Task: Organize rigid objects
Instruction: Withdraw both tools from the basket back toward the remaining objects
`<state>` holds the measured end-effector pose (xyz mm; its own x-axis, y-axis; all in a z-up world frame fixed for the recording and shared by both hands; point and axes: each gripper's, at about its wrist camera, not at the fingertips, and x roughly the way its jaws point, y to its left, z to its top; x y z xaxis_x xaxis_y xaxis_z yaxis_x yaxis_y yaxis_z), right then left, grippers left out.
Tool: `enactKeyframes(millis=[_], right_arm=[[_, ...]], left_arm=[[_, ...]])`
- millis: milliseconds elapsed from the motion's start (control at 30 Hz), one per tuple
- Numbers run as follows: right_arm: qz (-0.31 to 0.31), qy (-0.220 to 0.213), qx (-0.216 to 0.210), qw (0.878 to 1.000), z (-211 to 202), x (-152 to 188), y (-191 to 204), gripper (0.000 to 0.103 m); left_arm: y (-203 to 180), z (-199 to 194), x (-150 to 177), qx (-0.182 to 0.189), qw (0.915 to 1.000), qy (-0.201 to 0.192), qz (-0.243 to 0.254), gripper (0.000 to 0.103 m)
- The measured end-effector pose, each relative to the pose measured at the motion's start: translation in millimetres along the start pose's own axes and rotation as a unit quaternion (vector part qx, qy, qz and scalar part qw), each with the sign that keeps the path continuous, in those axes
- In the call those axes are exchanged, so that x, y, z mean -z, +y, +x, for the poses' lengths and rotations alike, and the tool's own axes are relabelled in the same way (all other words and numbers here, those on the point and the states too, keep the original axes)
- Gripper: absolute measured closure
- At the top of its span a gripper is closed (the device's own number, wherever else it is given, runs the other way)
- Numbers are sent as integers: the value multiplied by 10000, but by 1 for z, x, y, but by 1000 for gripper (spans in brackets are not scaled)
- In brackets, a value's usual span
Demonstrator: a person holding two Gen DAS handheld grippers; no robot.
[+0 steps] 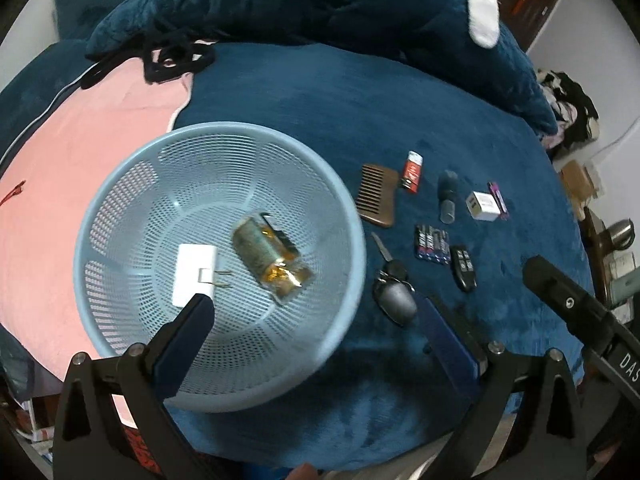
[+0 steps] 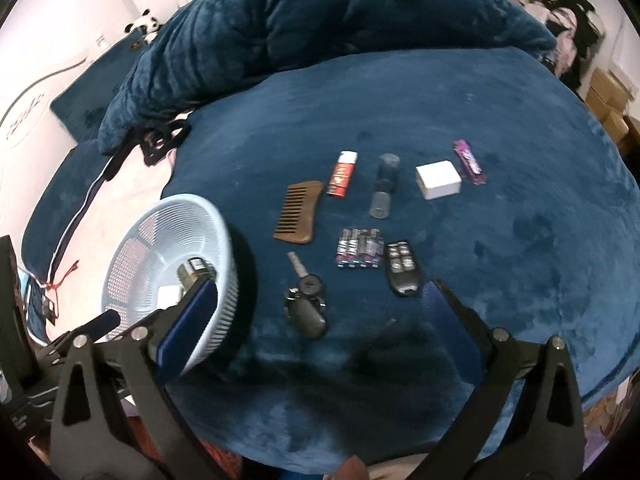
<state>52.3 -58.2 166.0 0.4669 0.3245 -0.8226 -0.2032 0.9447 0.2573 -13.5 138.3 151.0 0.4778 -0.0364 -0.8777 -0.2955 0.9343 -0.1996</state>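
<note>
A pale blue mesh basket (image 1: 120, 184) (image 2: 132, 232) sits on the blue blanket and holds a white plug adapter (image 1: 192, 272) and a gold-wrapped packet (image 1: 268, 256). To its right lie a wooden comb (image 2: 298, 212), a red lighter (image 2: 342, 174), a grey tube (image 2: 384, 188), a white box (image 2: 438, 179), a purple lighter (image 2: 470, 162), a battery pack (image 2: 358, 248), a black remote fob (image 2: 402, 268) and a car key with grey fob (image 2: 306, 304). My left gripper (image 1: 316, 316) is open above the basket's right rim. My right gripper (image 2: 320, 304) is open above the key.
A bunched dark blue blanket (image 1: 320, 4) lies at the back. Pink bedding (image 1: 68, 184) and a black strap (image 1: 176, 58) are to the left. Cardboard boxes (image 2: 608, 100) and clutter stand past the bed's right edge.
</note>
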Motion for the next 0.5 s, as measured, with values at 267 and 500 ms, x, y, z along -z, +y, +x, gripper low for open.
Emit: enactKeyframes(millis=[267,500], right_arm=[[328,-53,4,9994,-12,8,-39,0],[649,-185,56,9977,-27,16,-80,0]], left_arm=[[-44,6,10,23,9992,110,383,1],[-79,11,17,13,9976,142,681,1]])
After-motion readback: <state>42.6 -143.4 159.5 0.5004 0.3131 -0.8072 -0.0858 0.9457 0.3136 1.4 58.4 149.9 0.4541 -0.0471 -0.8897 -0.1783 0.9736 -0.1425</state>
